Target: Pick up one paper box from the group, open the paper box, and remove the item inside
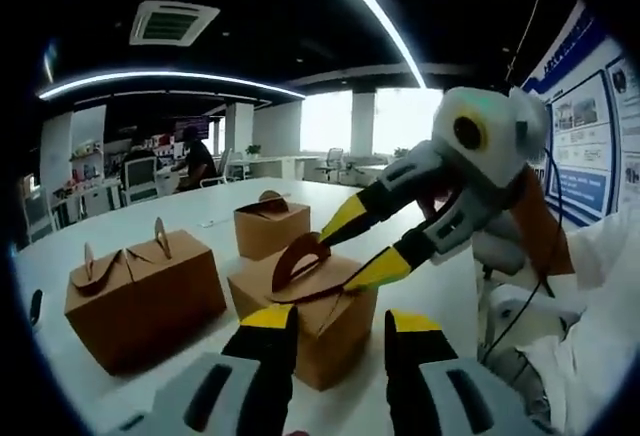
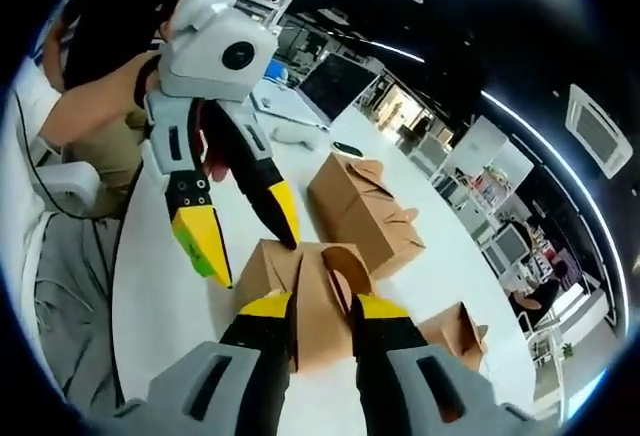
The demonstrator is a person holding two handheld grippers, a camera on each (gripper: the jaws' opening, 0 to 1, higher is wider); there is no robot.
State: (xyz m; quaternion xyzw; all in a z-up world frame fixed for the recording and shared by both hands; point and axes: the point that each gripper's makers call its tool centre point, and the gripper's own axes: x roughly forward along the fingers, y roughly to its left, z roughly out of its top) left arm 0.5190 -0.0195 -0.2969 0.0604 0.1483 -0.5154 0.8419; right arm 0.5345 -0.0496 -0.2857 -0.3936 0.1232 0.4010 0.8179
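Yellow-tipped black fingers of the left tool [image 1: 340,331] rise from six o'clock in the left gripper view, spread wide around the near face of a brown paper box with a curved carry handle [image 1: 310,301], which sits on the white bench [image 1: 210,211] at the picture's centre. From two o'clock the right tool [image 1: 352,246] reaches in, its two yellow tips set narrowly at either side of the box's upright handle flap; whether they actually pinch it I cannot tell. In the right gripper view that same box [image 2: 315,291] lies between the right tool's own fingers [image 2: 320,316], which stand close together at the handle, while the left tool [image 2: 245,236] comes down from eleven o'clock with one tip touching the box's far top edge. A second, larger brown box [image 1: 140,291] stands at nine o'clock, well apart, and a third small one [image 1: 270,221] at twelve o'clock, behind. A seated person [image 1: 195,161] shows far off at ten o'clock.
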